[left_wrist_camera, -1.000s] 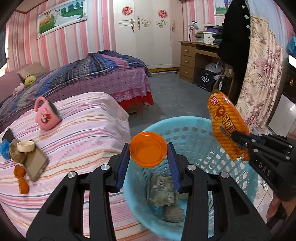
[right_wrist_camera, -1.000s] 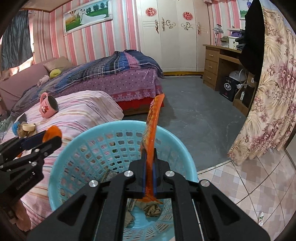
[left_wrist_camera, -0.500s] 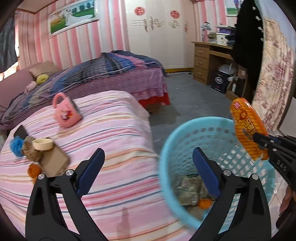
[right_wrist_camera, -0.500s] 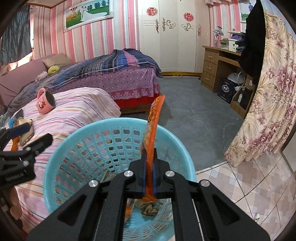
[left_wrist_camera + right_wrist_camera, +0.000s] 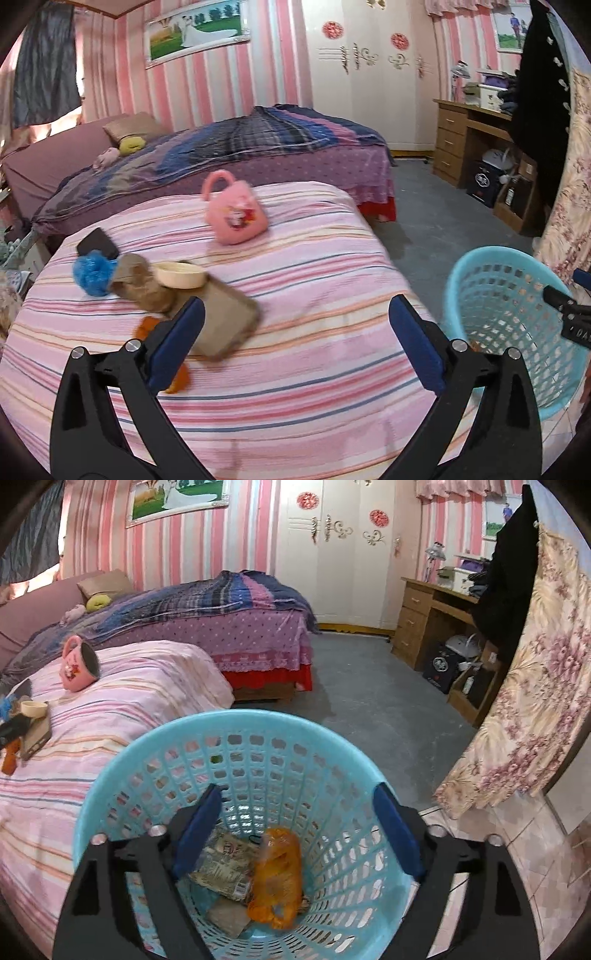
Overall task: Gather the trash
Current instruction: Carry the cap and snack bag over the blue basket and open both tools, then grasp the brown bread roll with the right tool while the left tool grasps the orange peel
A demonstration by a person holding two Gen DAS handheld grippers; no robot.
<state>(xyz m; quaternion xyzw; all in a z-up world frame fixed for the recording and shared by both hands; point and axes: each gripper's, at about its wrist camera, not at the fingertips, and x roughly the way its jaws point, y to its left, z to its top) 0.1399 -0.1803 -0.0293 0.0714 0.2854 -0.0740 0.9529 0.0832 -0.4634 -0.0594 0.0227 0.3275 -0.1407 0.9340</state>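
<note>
right gripper (image 5: 295, 834): jaws just sprung wide, empty, orange wrapper (image 5: 275, 878) falling into blue basket (image 5: 229, 720) | left gripper (image 5: 295, 347): wide, empty | risk: snagging bedsheet (image 5: 314, 280) beside brown pouch (image 5: 225, 325)

We are looking into a bedroom whose pink-and-white striped wall (image 5: 221, 85) is carrying a framed picture (image 5: 195, 31). Below that picture a bed (image 5: 258, 147) is lying under a plaid blanket. Right of the bed a white wardrobe (image 5: 369, 74) is standing, then a wooden desk (image 5: 461, 136). Grey floor (image 5: 369, 701) is stretching out from the bed's foot, and a floral curtain (image 5: 535, 701) is hanging beyond the desk.
</note>
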